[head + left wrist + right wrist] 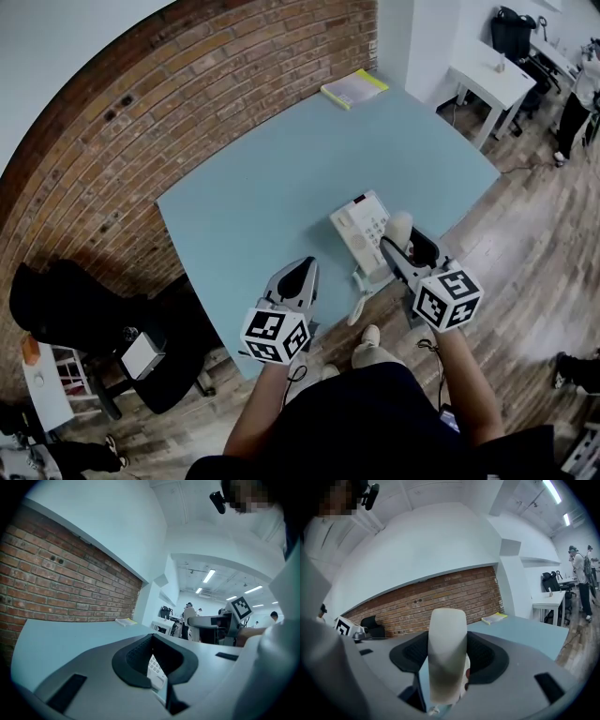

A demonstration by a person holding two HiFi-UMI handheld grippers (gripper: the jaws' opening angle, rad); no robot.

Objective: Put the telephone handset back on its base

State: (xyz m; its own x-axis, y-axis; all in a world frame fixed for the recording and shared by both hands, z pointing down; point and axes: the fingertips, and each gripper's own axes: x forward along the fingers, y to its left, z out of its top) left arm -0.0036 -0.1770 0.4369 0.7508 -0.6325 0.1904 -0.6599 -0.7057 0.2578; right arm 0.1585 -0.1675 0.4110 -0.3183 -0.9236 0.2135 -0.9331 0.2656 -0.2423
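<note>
The white telephone base [359,228], with its keypad, lies on the blue table [281,178] near the front edge. My right gripper [409,244] is just right of the base and shut on the white handset [399,228]. In the right gripper view the handset [447,653] stands upright between the jaws of the right gripper [449,670]. A coiled cord [360,302] hangs from the base over the table's edge. My left gripper [300,277] rests to the left of the base, jaws together and holding nothing. The base's keypad [156,669] shows through the left gripper [158,665].
A yellow-edged book [353,88] lies at the table's far corner by the brick wall [169,94]. A white desk [487,80] stands beyond to the right. A black chair [84,305] and a small shelf unit [56,380] stand on the floor at the left.
</note>
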